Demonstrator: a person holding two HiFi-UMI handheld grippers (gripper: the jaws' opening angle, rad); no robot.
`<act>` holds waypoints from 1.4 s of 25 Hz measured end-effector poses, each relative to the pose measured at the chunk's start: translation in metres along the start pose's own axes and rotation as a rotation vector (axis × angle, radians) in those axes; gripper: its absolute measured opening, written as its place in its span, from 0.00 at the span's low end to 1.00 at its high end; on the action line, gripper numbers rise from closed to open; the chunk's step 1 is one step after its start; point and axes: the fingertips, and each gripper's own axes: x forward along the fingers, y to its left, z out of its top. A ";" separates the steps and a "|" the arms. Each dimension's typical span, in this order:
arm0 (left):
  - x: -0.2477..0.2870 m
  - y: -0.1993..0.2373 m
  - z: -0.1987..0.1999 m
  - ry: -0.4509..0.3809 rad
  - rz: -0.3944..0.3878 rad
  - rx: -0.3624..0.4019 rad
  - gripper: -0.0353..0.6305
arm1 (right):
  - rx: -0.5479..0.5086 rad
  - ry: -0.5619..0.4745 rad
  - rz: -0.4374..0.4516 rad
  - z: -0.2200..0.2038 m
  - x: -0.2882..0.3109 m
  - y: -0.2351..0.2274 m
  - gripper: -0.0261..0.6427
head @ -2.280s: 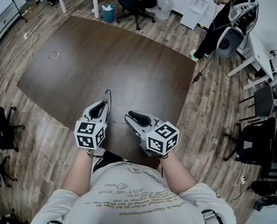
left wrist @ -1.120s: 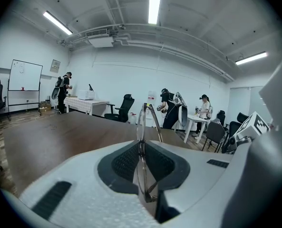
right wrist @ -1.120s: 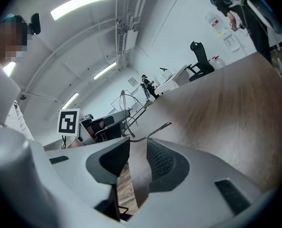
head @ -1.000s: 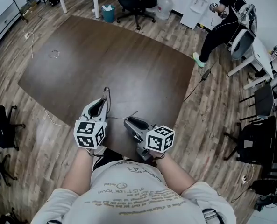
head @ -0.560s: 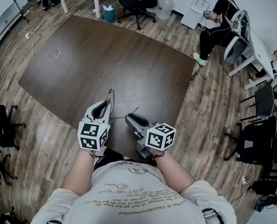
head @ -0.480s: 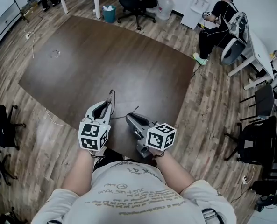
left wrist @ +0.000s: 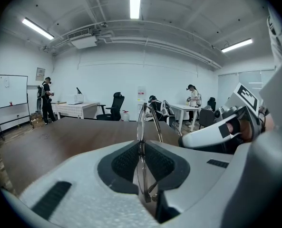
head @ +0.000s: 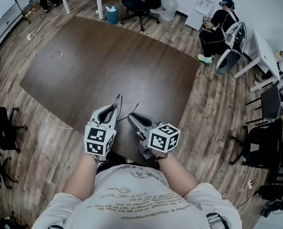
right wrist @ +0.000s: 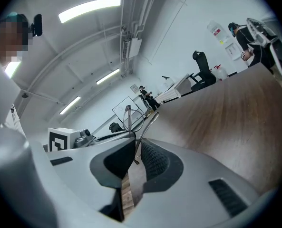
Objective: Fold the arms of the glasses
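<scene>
Head view: glasses (head: pixel 119 100) sat at the tips of left gripper (head: pixel 114 107). One glasses arm (head: pixel 134 109) reached across to right gripper (head: pixel 131 116), over the table (head: pixel 108 56) edge. Left gripper view: jaws clamped on the frame, rim sticking up past the tips. Right gripper view: jaws had just been closing with the arm between them. A slim gap showed, so not yet clenched.

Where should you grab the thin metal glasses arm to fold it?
Grip the thin metal glasses' free arm midway, from the right: it juts straight out from the frame clamped in the left gripper. The right gripper's jaws have just been closing around it.
</scene>
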 end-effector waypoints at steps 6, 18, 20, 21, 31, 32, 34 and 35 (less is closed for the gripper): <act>0.000 -0.015 -0.003 0.009 -0.022 0.029 0.13 | -0.017 -0.006 0.011 0.004 -0.003 0.004 0.11; -0.003 -0.039 -0.004 0.016 -0.044 0.090 0.13 | -0.031 -0.010 0.042 0.006 -0.010 0.012 0.10; -0.003 -0.042 -0.002 0.014 -0.043 0.099 0.13 | -0.033 -0.011 0.046 0.007 -0.011 0.012 0.10; -0.003 -0.043 -0.002 0.014 -0.044 0.102 0.13 | -0.034 -0.011 0.047 0.007 -0.012 0.013 0.10; -0.004 -0.048 -0.003 0.024 -0.049 0.121 0.13 | -0.024 -0.010 0.072 0.006 -0.013 0.015 0.09; -0.004 -0.047 -0.001 0.021 -0.047 0.123 0.13 | -0.022 -0.011 0.072 0.007 -0.012 0.015 0.10; -0.005 -0.046 0.001 0.020 -0.045 0.127 0.13 | -0.020 -0.009 0.068 0.007 -0.011 0.015 0.10; -0.004 -0.046 -0.001 0.023 -0.045 0.128 0.13 | -0.020 -0.008 0.067 0.007 -0.011 0.015 0.10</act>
